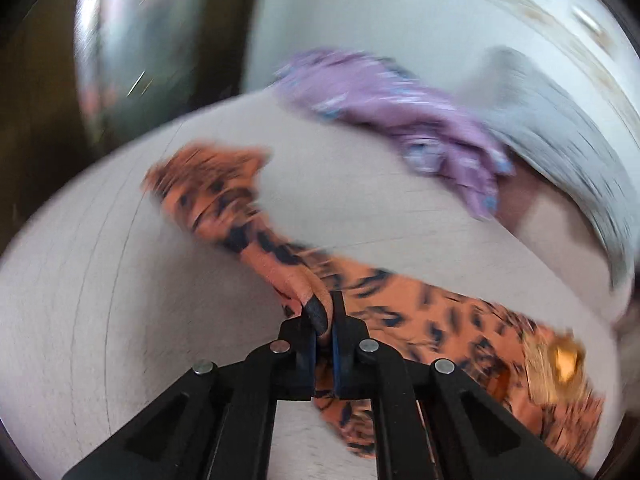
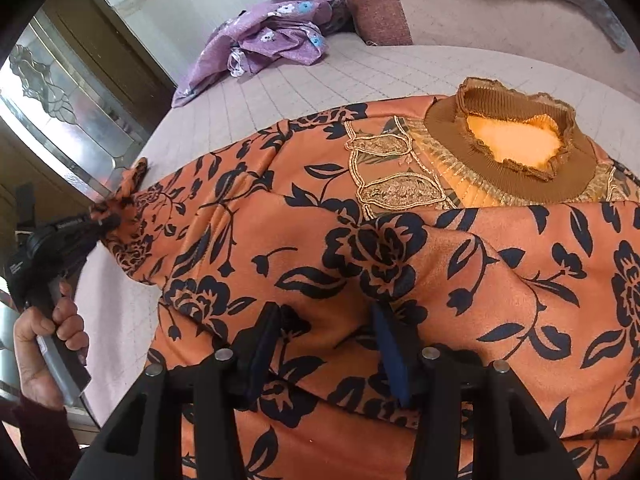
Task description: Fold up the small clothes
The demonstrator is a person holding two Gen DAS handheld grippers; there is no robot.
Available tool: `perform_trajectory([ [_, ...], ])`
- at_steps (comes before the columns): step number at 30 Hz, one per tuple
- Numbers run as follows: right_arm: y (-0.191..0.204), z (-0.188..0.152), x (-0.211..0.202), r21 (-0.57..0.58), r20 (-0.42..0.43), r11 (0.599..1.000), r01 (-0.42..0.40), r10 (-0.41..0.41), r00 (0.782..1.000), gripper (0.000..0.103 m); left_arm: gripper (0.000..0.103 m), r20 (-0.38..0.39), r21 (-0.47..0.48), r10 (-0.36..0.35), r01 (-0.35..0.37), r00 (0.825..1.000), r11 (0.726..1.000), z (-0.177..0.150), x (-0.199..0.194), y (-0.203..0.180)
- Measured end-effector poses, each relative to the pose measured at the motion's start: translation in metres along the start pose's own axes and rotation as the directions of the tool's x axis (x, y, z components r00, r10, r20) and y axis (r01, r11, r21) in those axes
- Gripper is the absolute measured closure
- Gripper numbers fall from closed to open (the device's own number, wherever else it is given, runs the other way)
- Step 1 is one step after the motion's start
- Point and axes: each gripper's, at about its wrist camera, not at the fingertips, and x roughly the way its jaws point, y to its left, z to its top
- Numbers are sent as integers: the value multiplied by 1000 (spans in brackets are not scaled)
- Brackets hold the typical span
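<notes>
Orange floral top [image 2: 360, 248] lies spread across the bed [image 2: 280, 80], collar [image 2: 508, 160] at the far side. The left gripper [image 1: 324, 320] is clenched on the sleeve end (well out from the collar); the right gripper [image 2: 328, 336] stands parted over the body, gripping nothing.

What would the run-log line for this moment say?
left tongs: shut on sleeve | right tongs: open, pressing orange top | purple cloth: unfolded on bed
</notes>
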Motion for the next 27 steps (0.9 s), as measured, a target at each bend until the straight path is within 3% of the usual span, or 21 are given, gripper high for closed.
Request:
perform_trajectory([
  [2, -12, 0, -6, 27, 10, 999, -31, 30, 999, 51, 98, 35, 136, -44, 39, 998, 990, -6, -13, -33],
  [4, -27, 1, -14, 70, 33, 996, -48, 45, 998, 51, 98, 48, 283, -116, 98, 992, 954, -21, -26, -72],
  [6, -45, 3, -29, 100, 74, 993, -57, 50, 996, 51, 98, 40, 443, -196, 159, 980, 883, -46, -41, -115],
  [7, -53, 4, -37, 108, 91, 992, -59, 49, 995, 51, 98, 34, 513, -227, 178, 973, 840, -58, -48, -134],
  [9, -69, 8, -51, 119, 115, 991, -65, 51, 992, 51, 98, -2, 670, -268, 200, 963, 714, -96, -59, -173],
  [10, -75, 11, -55, 122, 117, 990, -70, 56, 992, 51, 98, -34, 728, -271, 210, 962, 653, -113, -63, -188],
  [11, -80, 14, -61, 123, 115, 990, -75, 60, 992, 48, 98, -84, 789, -259, 223, 962, 573, -138, -61, -204],
  [12, -84, 20, -67, 118, 112, 990, -74, 61, 992, 46, 98, -119, 822, -247, 235, 962, 518, -153, -59, -214],
  [14, -84, 33, -78, 79, 105, 994, -71, 63, 993, 40, 97, -149, 881, -217, 229, 965, 413, -187, -57, -230],
  [16, -76, 51, -84, 14, 87, 998, -63, 62, 994, 36, 97, -111, 918, -199, 177, 974, 354, -202, -59, -235],
  [17, -72, 61, -86, -21, 70, 998, -58, 59, 996, 35, 98, -106, 922, -199, 171, 974, 348, -203, -59, -236],
  [20, -47, 89, -77, -121, -4, 991, -57, 57, 998, 35, 97, -162, 889, -217, 238, 963, 392, -189, -57, -232],
  [22, -24, 101, -62, -183, -44, 981, -59, 51, 998, 35, 97, -176, 880, -221, 254, 959, 401, -183, -57, -226],
  [27, 30, 120, -11, -284, -167, 948, -146, 101, 981, 35, 97, -145, 906, -217, 218, 965, 363, -196, -57, -227],
])
